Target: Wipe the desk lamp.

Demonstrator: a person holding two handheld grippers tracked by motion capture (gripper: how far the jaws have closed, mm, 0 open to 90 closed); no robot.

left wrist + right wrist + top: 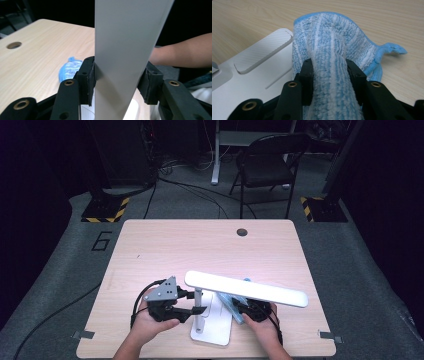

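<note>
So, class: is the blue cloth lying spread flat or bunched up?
Bunched up. The right gripper pinches a thick fold of the blue cloth, which humps up at the lamp base edge.

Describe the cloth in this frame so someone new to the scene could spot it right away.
On the wooden table, find the white desk lamp near the front edge. The cloth lies against the right side of its base, pinched by the right gripper; it is the only fluffy, blue-and-white striped thing there.

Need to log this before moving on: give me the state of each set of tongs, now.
Left tongs: closed on the white lamp head.
Right tongs: closed on the blue cloth, at the lamp base.
</note>
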